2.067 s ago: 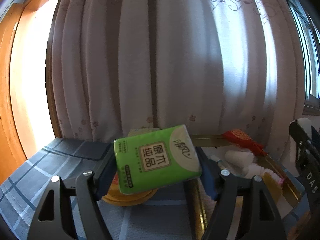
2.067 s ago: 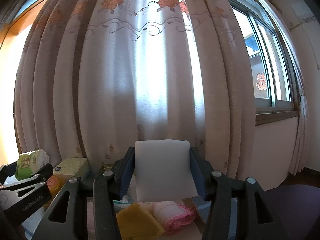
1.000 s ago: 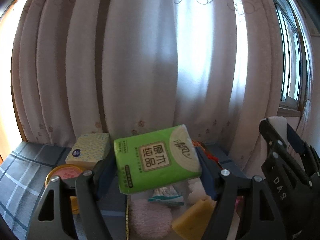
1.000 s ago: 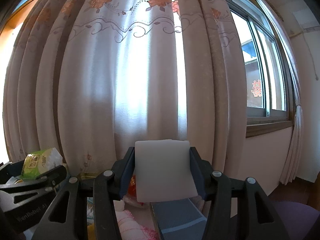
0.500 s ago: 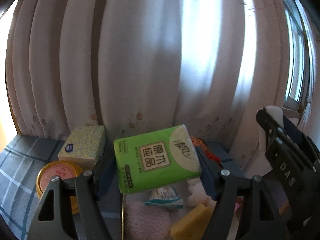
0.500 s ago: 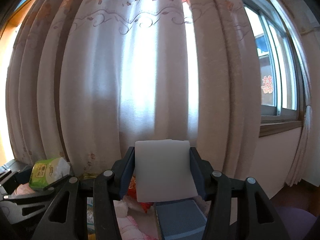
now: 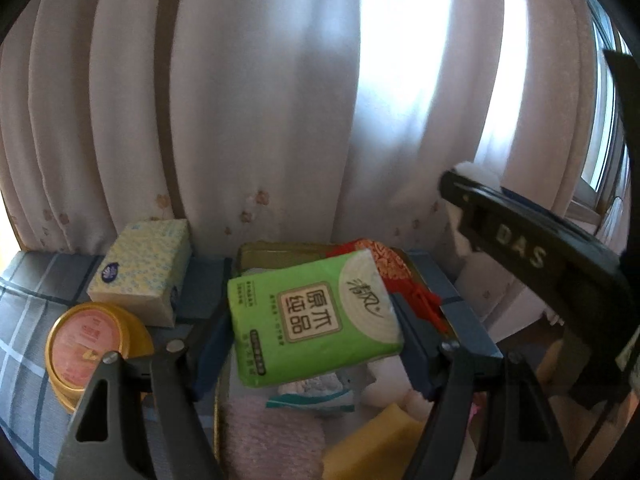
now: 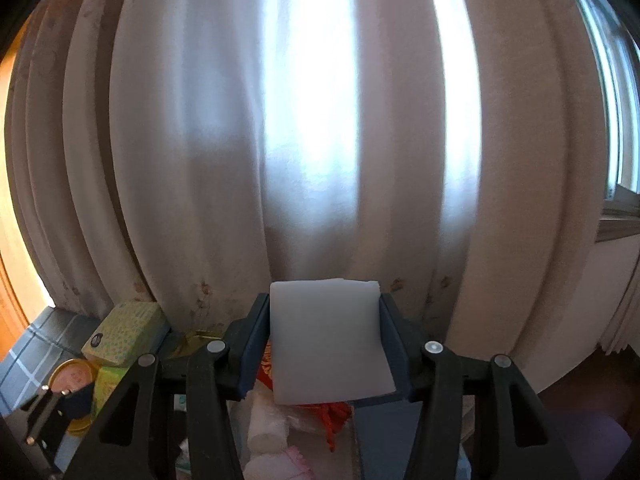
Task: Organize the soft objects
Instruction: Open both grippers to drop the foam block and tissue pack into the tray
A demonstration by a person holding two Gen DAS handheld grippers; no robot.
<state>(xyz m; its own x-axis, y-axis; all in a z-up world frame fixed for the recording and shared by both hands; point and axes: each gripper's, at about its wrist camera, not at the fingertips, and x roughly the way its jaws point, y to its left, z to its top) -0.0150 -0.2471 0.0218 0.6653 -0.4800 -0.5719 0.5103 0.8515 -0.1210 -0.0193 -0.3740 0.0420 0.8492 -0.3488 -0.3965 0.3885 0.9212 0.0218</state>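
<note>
In the left wrist view, a round yellow tub (image 7: 94, 344) with a pink lid is sitting at 9 o'clock on the blue checked table (image 7: 24, 320). Just behind it, at 10 o'clock, a pale yellow tissue box (image 7: 142, 266) is lying against the foot of the curtain (image 7: 280, 100). At the middle, the left claw (image 7: 314, 318) is clamping a green tissue pack (image 7: 314, 314) by its two ends, its pads pressing on the wrapper; the pack is hanging tilted over a gold-rimmed tray (image 7: 280, 249). A red tasselled thing (image 7: 404, 280) is lying in the tray at 2 o'clock from the pack. Below the pack, a pink fluffy cloth (image 7: 272, 436) is showing at 6 o'clock and a yellow sponge (image 7: 372, 448) at 5 o'clock. At 3 o'clock the right claw (image 7: 472, 208) is reaching in, a white edge showing at its tip

In the right wrist view, the tub (image 8: 74, 380) and the box (image 8: 124, 332) are lying at 8 o'clock. At the middle, the right claw (image 8: 324, 340) is gripping a white foam block (image 8: 326, 340) between its pads, upright, above the tray's far end. Red tassels (image 8: 332, 420) and a white roll (image 8: 268, 428) are lying under it at 6 o'clock
</note>
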